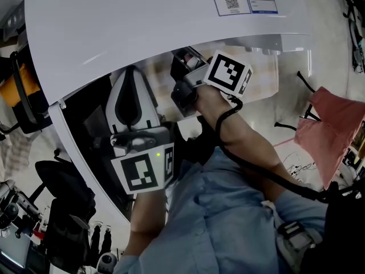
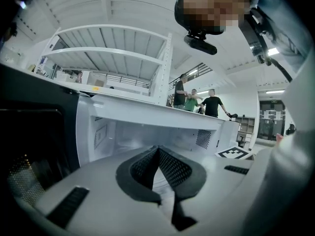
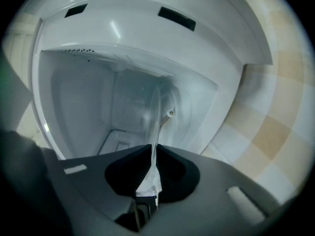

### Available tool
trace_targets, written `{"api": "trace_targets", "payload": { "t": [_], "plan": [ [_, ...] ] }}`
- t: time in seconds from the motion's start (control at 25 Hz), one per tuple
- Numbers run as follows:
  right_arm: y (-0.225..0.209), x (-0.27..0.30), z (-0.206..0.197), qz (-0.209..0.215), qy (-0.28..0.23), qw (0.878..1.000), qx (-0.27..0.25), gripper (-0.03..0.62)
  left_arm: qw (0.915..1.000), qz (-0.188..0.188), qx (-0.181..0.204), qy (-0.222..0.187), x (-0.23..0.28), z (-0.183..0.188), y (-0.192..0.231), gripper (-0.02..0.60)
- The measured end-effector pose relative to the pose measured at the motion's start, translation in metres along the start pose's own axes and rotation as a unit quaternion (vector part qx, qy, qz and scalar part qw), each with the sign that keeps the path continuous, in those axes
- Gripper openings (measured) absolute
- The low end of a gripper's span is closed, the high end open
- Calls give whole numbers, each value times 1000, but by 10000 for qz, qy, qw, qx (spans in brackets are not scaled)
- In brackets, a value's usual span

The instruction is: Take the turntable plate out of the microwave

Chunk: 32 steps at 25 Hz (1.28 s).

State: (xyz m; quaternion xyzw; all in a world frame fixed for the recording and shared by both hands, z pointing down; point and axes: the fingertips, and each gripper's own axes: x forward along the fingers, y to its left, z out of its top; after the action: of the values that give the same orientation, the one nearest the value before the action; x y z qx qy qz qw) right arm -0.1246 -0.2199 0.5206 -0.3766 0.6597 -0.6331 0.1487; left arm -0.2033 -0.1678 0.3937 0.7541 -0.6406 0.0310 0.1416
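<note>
Your sleeve: pale blue, nearest the head camera, with a black cable running along your right forearm.
Left gripper: you hold it just in front of the microwave's opening; its jaws are pressed together at the tips with nothing in them. Its marker cube faces up toward your head.
Door: dark, swung open on your left, beside the left gripper.
Right gripper: you have it reached in under the front edge of the microwave, and its jaws pinch the rim of the glass.
Turntable plate: clear glass, seen edge-on as a thin pale line from the right jaws into the cavity. It is inside the oven; whether it rests on the floor there I cannot tell.
Microwave: white, with a printed label on its top and a bare white cavity.
Beyond: white shelving and three people standing far behind the oven.
</note>
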Motion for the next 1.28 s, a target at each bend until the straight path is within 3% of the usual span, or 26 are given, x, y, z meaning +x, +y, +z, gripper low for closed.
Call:
{"api": "trace_targets", "payload": {
  "t": [0.68,0.92,1.28],
  "plan": [
    [9,-10,-2,509,-12,9987,49,28,9999,108,30,17,-6,-3,-2,6],
    [-13,-26,-31,302,221,9990,239,28,9999,95,28,19,-7,-4,-3,6],
    [-12,-26,-32,462,224,9987,38,37,10000,63,12,42,-10,-7,-6,6]
  ]
}}
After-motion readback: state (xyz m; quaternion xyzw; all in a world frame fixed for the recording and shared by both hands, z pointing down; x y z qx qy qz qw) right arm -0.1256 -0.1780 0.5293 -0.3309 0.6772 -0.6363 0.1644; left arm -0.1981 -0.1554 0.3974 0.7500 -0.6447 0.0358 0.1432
